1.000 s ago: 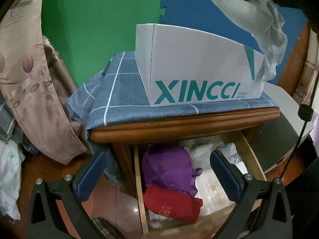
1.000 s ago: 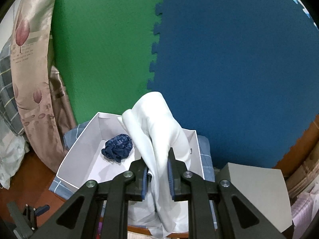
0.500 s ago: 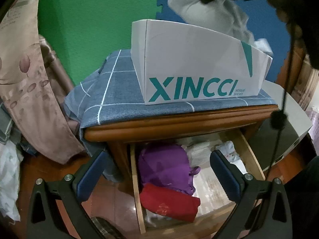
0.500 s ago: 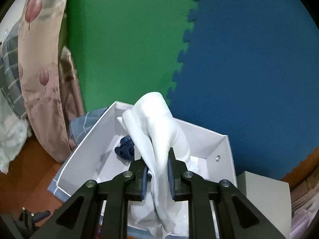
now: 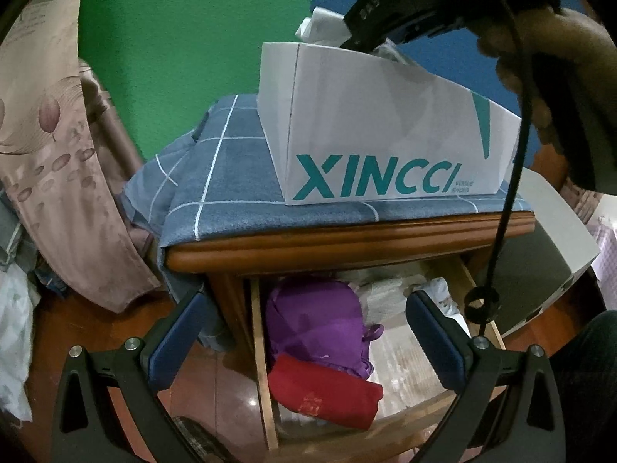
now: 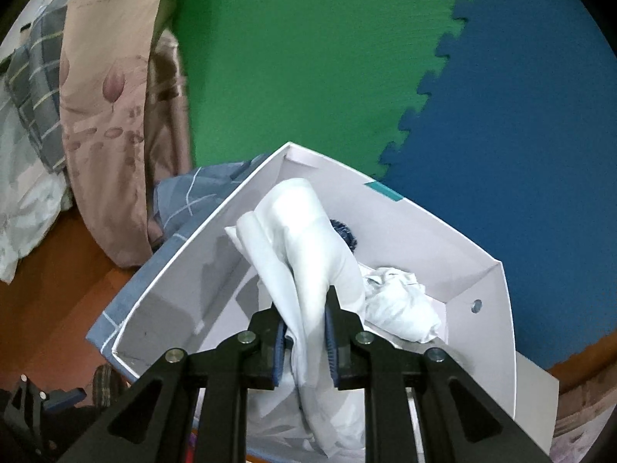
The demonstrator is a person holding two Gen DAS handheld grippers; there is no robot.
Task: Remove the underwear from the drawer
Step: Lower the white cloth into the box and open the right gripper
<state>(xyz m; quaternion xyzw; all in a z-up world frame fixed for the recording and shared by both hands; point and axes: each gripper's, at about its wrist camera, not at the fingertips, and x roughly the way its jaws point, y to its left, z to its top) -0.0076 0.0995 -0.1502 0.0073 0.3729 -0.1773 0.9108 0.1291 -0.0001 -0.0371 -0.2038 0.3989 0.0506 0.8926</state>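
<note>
Underwear, a white piece, is pinched between the pads of my right hand-held gripper, and in the right wrist view it hangs inside the open white box. The cloth folds up over the fingers and trails down below them, so the grip sits near the middle of the bundle. A crumpled white item already lies on the box floor to the right, and a dark blue one peeks out behind the held cloth. I judge the box to be the collecting place, and the gripper is tilted down into it so the piece will drop inside and not over the wall. The box stands on a blue checked cloth.

In the left wrist view my left hand-held gripper is spread wide and empty, hovering above the open drawer under the wooden worktop. Purple underwear lies in the drawer with a red folded piece nearer to me, and pale items sit further right. I read the waiting pose as staging for the next pick. Up on the worktop, the lettered box hides its contents; only a bit of white cloth shows above the rim, beneath the right gripper's black body.
</note>
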